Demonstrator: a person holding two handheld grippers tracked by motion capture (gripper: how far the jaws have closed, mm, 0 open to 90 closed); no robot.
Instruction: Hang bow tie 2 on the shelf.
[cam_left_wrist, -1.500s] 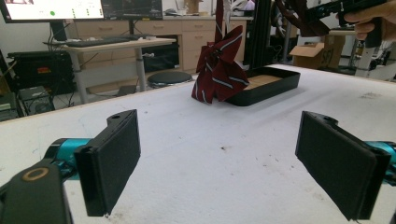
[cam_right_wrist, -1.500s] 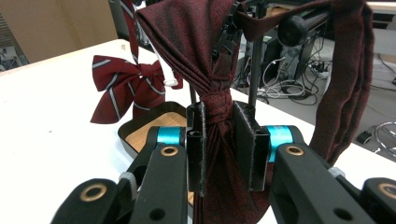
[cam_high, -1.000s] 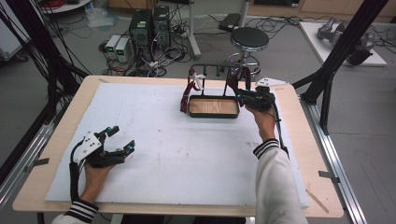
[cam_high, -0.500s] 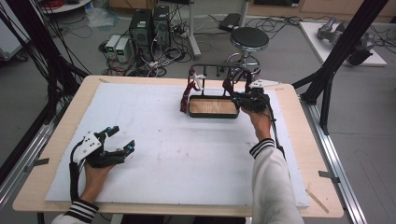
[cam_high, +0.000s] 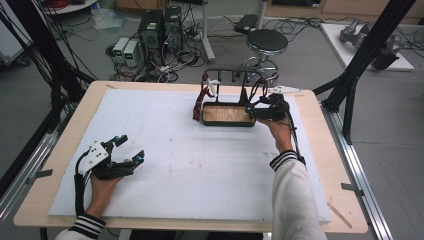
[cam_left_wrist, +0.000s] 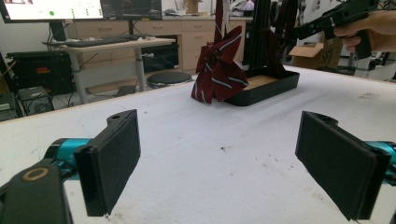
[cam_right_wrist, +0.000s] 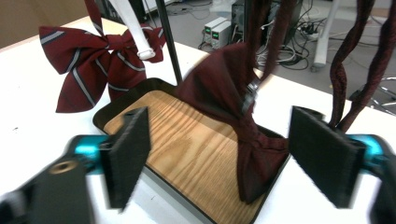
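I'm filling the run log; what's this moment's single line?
right gripper: jaws just opened, plain maroon bow tie between, unpressed | left gripper: open, idle | striped bow tie: hanging on rack

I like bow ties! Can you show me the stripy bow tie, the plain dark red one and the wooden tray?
stripy bow tie (cam_right_wrist: 88, 56), right gripper view, left wing.
plain dark red bow tie (cam_right_wrist: 219, 81), right gripper view, upper wing.
wooden tray (cam_right_wrist: 187, 144), right gripper view, bare wood floor.

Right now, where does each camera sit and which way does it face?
High view: above the near edge, facing forward and down on the table; both forearms show.
Left gripper view: low on the left gripper, facing the striped bow tie.
Right gripper view: on the right gripper, open, facing the plain bow tie.
All share the tray.
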